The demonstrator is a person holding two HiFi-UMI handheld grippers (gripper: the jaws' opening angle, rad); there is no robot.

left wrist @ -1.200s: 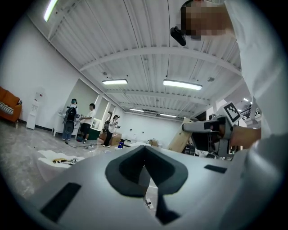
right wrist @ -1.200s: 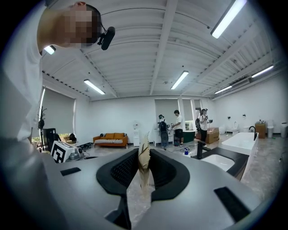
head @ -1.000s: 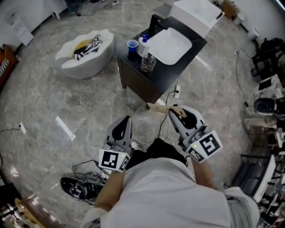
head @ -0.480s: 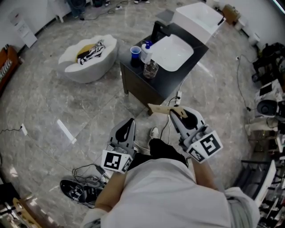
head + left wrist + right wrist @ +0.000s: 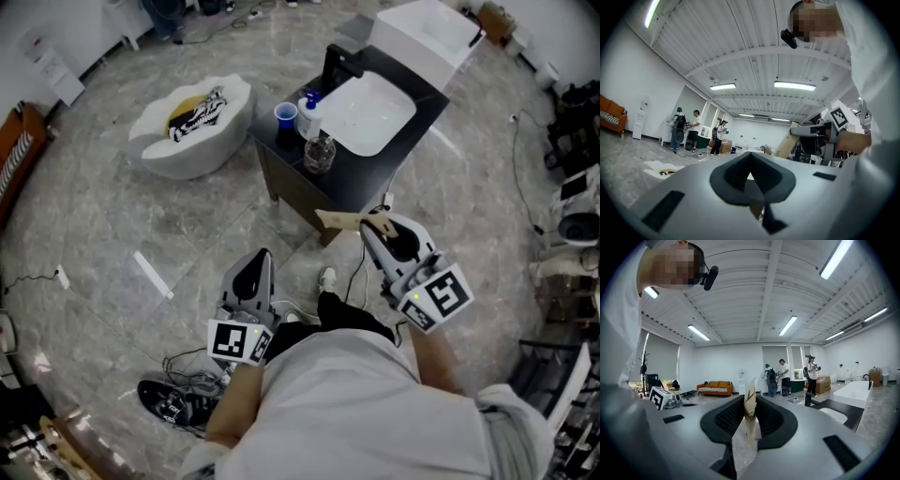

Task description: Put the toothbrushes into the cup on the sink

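My right hand-held gripper (image 5: 370, 225) pinches a thin brown pack (image 5: 339, 220), maybe a toothbrush; too small to tell. My left hand-held gripper (image 5: 255, 267) is closed, empty. The blue cup (image 5: 285, 113) stands on the black bench (image 5: 370, 178) beside the sink (image 5: 375, 117), well away. I should grip tight, walk close, then tip the pack end-down over the cup.

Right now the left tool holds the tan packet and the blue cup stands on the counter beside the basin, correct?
No, the right tool holds the tan packet, seen in the right gripper view; the left tool is shut and empty. The blue cup does stand on the counter beside the basin.
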